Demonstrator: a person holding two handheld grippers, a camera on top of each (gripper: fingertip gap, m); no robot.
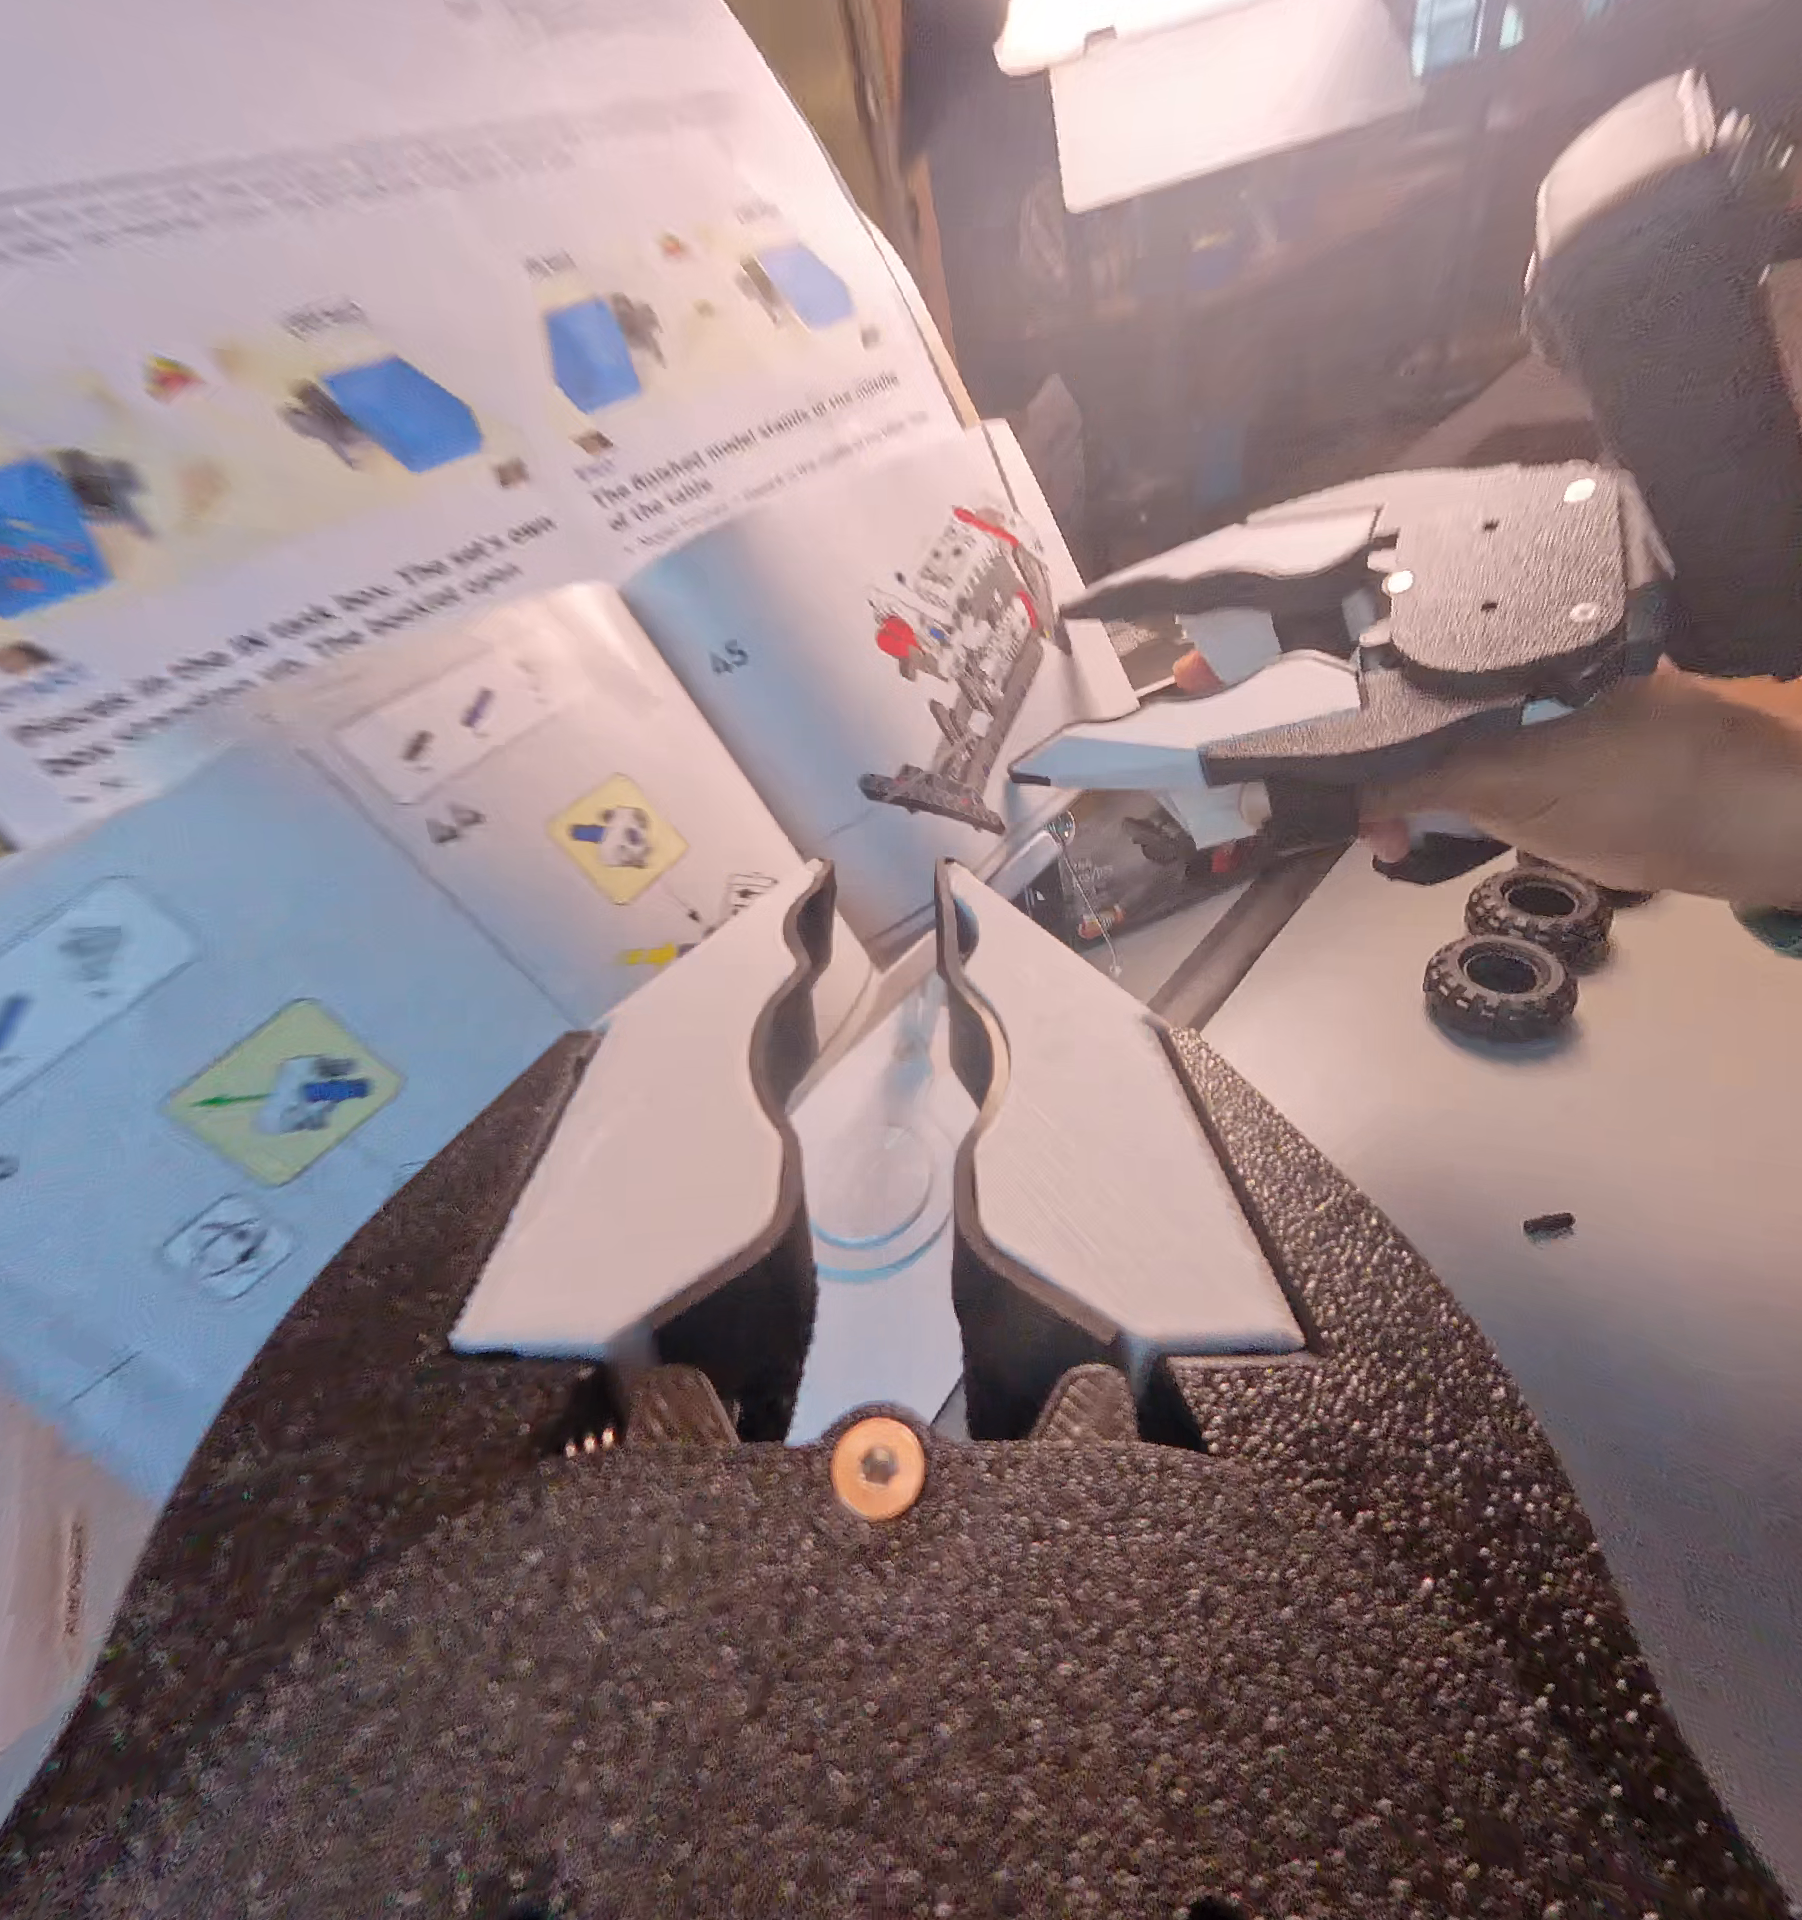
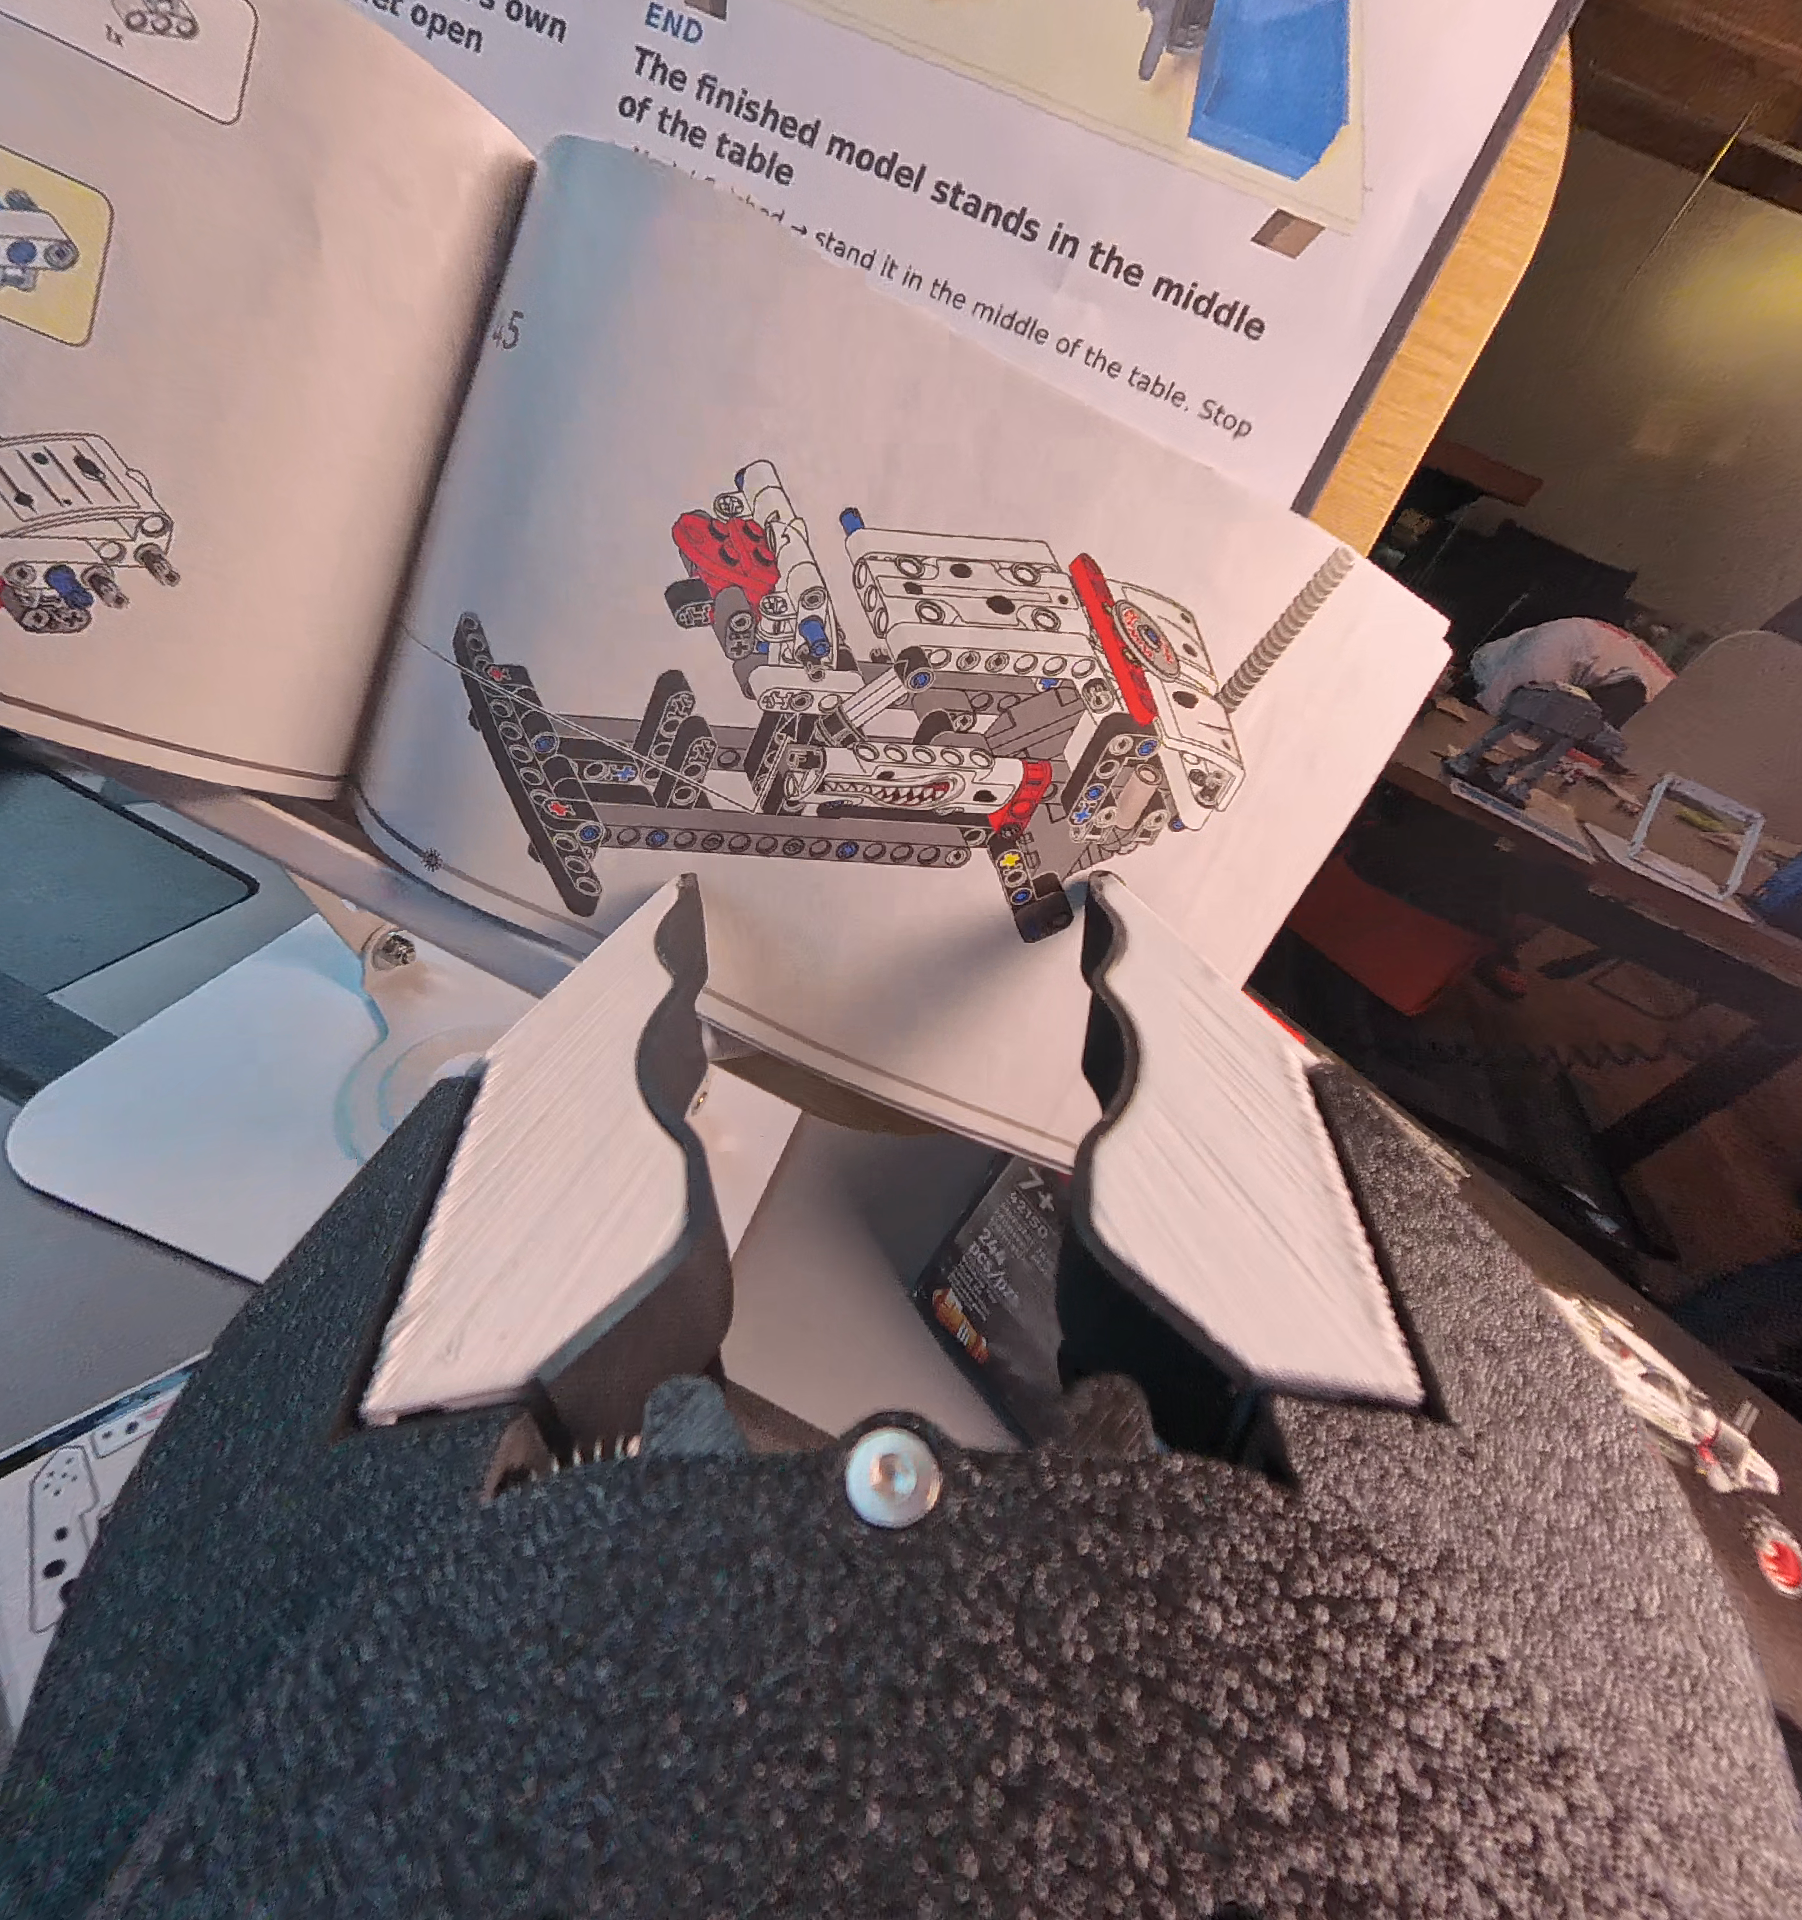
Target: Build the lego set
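Facing the booklet (image 2: 876, 727) page edge, right claw (image 2: 886, 894) wide, empty, left claw (image 1: 884, 883) narrow, empty.

booklet (image 2: 876, 436): glossy paper | tyres (image 1: 1499, 982): knobbly rubber | table (image 1: 1499, 1299): smooth matt

- The right gripper (image 2: 892, 894) pointed at an open instruction booklet (image 2: 876, 499); its two pale fingers (image 2: 564, 1174) stood well apart with nothing between them
- The booklet leaned upright; its right-hand page bore a drawing of a long vehicle frame in grey, white, red and black
- A large printed sheet (image 2: 1032, 156) stood behind the booklet; it carried text and a blue shape
- A silver stand base (image 2: 190, 1101) lay on the table at the left; a dark box (image 2: 990, 1288) showed low between the fingers
- A cluttered dark table (image 2: 1562, 821) stood far off at the right
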